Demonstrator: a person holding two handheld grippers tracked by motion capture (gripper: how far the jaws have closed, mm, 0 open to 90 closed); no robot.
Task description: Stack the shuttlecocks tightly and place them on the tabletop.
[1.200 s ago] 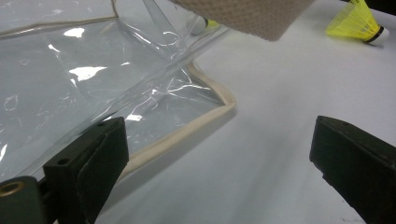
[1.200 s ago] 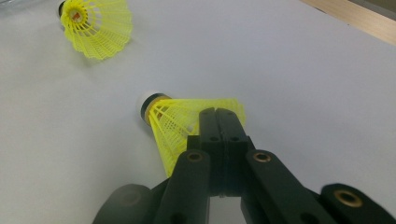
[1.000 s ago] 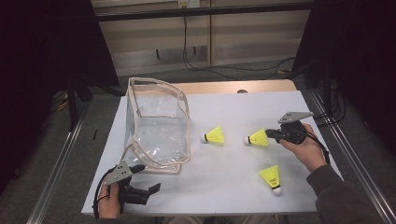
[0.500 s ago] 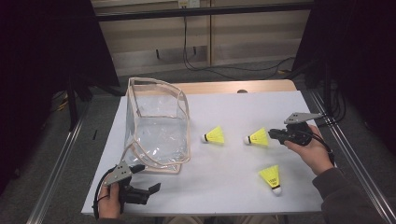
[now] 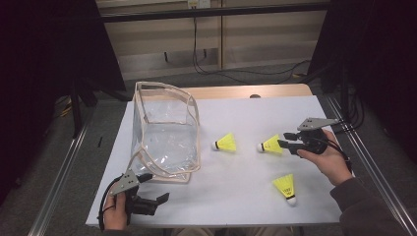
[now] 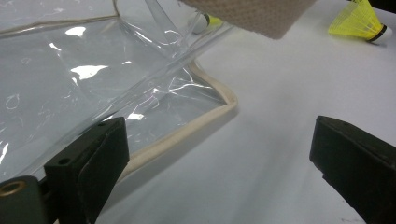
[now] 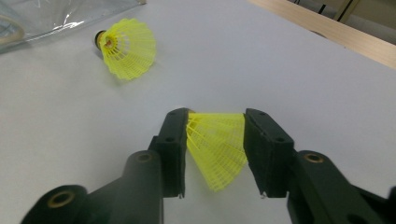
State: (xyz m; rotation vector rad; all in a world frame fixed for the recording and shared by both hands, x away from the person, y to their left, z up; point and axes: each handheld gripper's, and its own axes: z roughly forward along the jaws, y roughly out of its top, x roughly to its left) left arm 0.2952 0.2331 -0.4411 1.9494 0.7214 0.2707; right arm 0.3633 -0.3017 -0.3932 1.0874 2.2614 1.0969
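Shuttlecock (image 7: 217, 147) sits between the right claw's (image 7: 215, 149) just-opening jaws, seen close up.

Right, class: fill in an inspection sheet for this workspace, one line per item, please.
Surface: white tabletop, bare apart from the job's things; wooden edge at the back.
Job's things: clear bag standing open at the left; three yellow shuttlecocks lying on their sides, middle, right and near.
Clutter: nothing seen.
Grippers: left gripper open, resting by the bag's near corner. Right gripper has just been opening its jaws, with the right shuttlecock's skirt between them, not squashed.
Cables: one trails from the right gripper; more lie on the floor behind the table.
Surroundings: black curtains on both sides, metal rails along the table.
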